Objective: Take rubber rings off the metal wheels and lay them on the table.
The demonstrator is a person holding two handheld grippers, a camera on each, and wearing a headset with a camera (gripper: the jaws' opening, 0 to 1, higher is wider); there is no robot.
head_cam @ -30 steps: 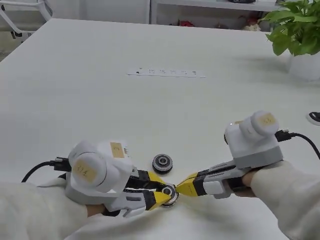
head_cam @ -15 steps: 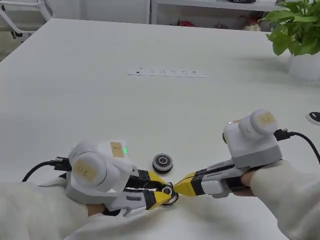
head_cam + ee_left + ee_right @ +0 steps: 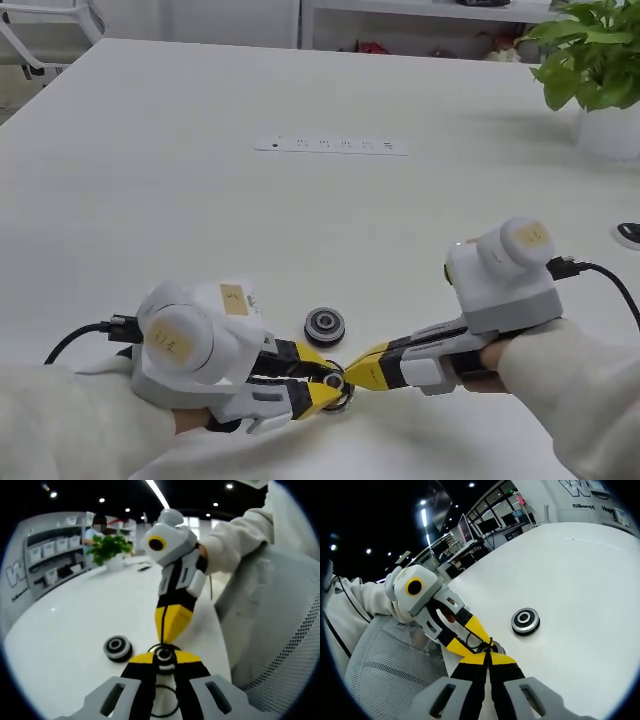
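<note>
Head view's bright and evenly lit from overhead, so the wide matte white table [image 3: 200, 200] only gets soft, faint shadows, like beside the leafy green potted plant [image 3: 590, 50] at its far right corner. Gripper views warp hard at the edges, and the long white ceiling strip light [image 3: 159, 492] above the table blows out.

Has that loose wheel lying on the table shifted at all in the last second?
No. The loose wheel sits in the same spot as before, directly below the white strip in the head view.
</note>
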